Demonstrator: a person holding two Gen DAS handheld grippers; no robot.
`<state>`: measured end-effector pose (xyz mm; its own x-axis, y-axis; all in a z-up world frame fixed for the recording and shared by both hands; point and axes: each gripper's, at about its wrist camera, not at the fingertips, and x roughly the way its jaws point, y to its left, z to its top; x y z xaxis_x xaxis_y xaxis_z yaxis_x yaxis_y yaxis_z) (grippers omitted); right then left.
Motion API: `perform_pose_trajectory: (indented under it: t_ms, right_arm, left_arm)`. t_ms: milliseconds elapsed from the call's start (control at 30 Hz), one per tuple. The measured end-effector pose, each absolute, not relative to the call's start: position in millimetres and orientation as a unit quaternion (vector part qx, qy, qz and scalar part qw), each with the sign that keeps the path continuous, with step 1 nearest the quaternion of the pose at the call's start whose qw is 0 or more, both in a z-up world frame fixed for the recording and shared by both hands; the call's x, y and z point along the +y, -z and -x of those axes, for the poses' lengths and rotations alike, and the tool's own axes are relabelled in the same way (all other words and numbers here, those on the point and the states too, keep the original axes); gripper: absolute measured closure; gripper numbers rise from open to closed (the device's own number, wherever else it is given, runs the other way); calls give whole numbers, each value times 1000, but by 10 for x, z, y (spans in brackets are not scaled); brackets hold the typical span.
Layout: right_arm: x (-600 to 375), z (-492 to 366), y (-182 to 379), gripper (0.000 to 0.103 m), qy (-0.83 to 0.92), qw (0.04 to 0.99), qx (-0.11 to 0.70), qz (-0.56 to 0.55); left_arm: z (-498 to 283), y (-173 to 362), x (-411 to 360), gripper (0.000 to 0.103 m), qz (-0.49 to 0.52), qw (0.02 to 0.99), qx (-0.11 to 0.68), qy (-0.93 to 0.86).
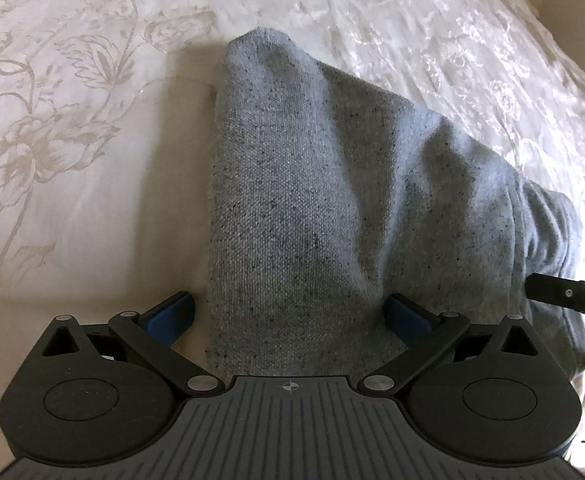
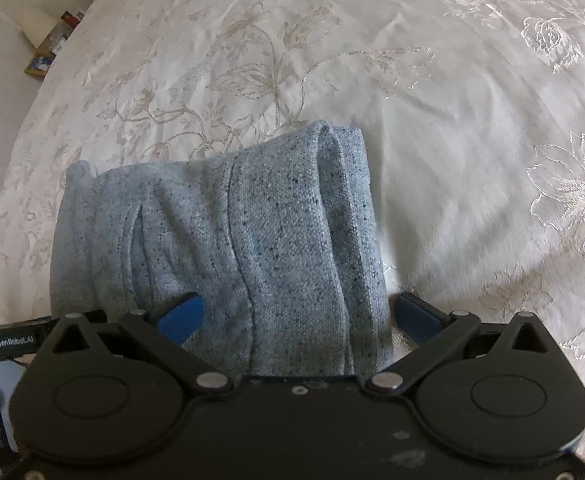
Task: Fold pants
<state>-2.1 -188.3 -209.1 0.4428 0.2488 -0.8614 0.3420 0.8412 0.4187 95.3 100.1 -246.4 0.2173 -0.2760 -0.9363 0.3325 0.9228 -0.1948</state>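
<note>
Closest to my left camera is the left gripper (image 1: 290,316), its blue pads (image 1: 170,316) spread wide to either side of the grey speckled pants (image 1: 312,200). The cloth runs between the fingers and down under the gripper body, but the pads do not press on it, so I read this hand as released. It points forward and slightly down over the bed, along the length of the fabric.

In the right wrist view the right gripper (image 2: 298,316) stands much the same: pads (image 2: 182,316) wide apart, folded cloth passing between them without being pinched, fingers let go. It also aims forward over the garment.

The pants (image 2: 232,232) lie folded into a thick bundle on the white floral bedspread (image 2: 432,120), with stacked layers showing at the far edge and a seam running down the top layer. In the left view, the bundle tapers away from me to a rounded far corner on the bedspread (image 1: 72,100).

The black edge of the right gripper (image 1: 568,292) shows at the right of the left view, touching or just beside the cloth.
</note>
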Motion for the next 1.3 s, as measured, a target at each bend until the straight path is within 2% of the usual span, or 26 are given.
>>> perform_pose_trajectory:
  t_ms: [200,567,600,633,667,700,733,767,800,833,900,1000,1300]
  right_arm:
    - [-1899,99,2091,0,41,804,517,-290]
    - [-1979,-53,2068,0,26,784,543,-300]
    - [-1982,-62,2052,4,26,783,544,-299]
    - [-1979,-76,2018,18,24,785,542,-297]
    - [-1970,-80,1979,24,18,787,540,-298]
    - [-1950,-75,1935,36,17,787,539,-298]
    - [-1923,-80,1888,46,17,789,538,-297]
    - [-1895,-73,1839,50,19,792,534,-295]
    - [-1863,-50,1790,57,23,796,531,-290]
    - [-1841,-33,1748,64,27,799,528,-287]
    - [-1815,15,1659,70,32,804,518,-292]
    - [-1767,95,1490,73,30,812,502,-296]
    - [-1566,67,910,76,-14,845,455,-280]
  left_arm:
    - [-892,2460,1020,0,-19,792,578,195]
    - [-975,2465,983,1,-23,777,597,198]
    - [-968,2454,974,5,-24,778,596,197]
    - [-965,2449,951,8,-25,779,594,198]
    - [-949,2428,935,17,-26,779,593,202]
    - [-928,2400,920,27,-25,779,591,208]
    - [-916,2377,905,31,-26,779,590,212]
    - [-901,2354,887,38,-29,780,589,211]
    - [-889,2332,875,49,-32,782,586,211]
    - [-870,2298,870,54,-35,786,581,208]
    - [-844,2238,885,70,-38,792,574,203]
    - [-799,2126,932,83,-34,801,561,205]
    - [-830,1688,1006,87,-7,830,514,217]
